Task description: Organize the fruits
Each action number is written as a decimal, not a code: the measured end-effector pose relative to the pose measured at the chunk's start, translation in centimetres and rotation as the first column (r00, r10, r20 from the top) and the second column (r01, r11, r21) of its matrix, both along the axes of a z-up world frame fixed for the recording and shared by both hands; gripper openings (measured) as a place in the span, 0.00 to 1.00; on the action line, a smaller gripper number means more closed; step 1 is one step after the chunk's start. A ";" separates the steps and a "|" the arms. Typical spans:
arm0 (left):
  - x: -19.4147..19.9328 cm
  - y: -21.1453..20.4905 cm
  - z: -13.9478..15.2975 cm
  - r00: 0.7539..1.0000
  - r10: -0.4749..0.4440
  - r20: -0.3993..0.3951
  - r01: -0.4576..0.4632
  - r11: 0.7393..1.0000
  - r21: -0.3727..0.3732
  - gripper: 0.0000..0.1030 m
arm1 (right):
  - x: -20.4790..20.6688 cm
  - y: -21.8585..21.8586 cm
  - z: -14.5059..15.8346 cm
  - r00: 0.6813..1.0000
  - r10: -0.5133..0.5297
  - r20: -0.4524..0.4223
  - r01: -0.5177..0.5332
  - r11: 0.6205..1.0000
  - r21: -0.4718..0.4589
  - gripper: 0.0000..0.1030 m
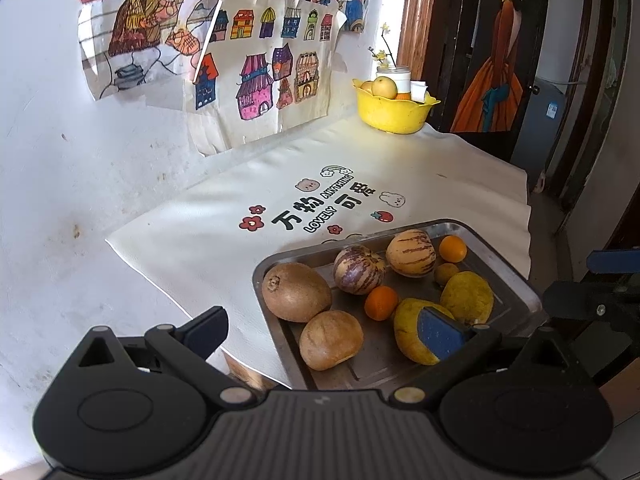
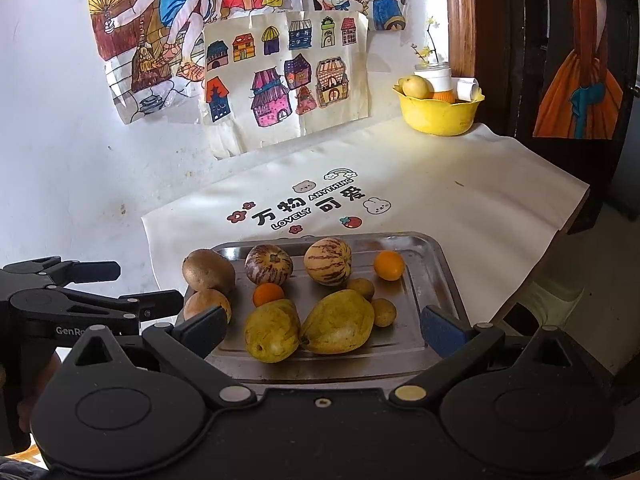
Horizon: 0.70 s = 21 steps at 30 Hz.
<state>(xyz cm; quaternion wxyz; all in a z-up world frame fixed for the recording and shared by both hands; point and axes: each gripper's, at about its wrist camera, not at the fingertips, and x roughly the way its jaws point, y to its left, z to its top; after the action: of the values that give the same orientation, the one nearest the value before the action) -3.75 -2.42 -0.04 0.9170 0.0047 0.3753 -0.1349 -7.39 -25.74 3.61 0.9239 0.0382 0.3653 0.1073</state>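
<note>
Both hand-held grippers, right and left, hang wide apart and empty, with the two yellow-green pears dead center-frame between the right one's fingers, so it looks closer.

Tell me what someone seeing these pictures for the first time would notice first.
Most striking is the metal tray at the near edge of the white table mat, crowded with fruit: two striped melons at the back, two big yellow-green pears in front. Next come the bright children's drawings on the wall and the yellow bowl in the far corner.

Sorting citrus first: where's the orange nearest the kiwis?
On the metal tray, the small orange sits centre-left, between the striped purple fruit and left pear.
</note>
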 end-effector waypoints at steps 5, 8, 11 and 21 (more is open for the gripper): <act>0.0 0.0 0.0 1.000 0.003 0.010 -0.003 1.000 0.006 0.99 | 0.0 0.0 0.0 1.000 -0.001 0.002 0.001 1.000 0.000 1.00; 0.0 0.0 0.1 1.000 0.006 0.015 -0.006 1.000 0.007 1.00 | 0.1 -0.1 0.0 1.000 -0.001 0.001 0.001 1.000 0.001 1.00; 0.0 0.1 0.2 1.000 0.006 0.019 -0.006 1.000 0.005 1.00 | 0.1 0.0 0.0 1.000 0.000 0.001 0.000 1.000 0.000 1.00; -1.1 1.2 1.0 0.992 0.020 0.124 -0.004 0.992 -0.127 1.00 | 0.5 -0.4 -0.3 1.000 -0.004 -0.010 0.004 1.000 0.006 1.00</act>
<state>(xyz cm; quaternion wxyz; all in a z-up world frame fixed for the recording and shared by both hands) -4.82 -1.21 0.95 0.9380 -0.0472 0.3077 -0.1524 -6.92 -26.15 3.33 0.9222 0.0422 0.3694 0.1063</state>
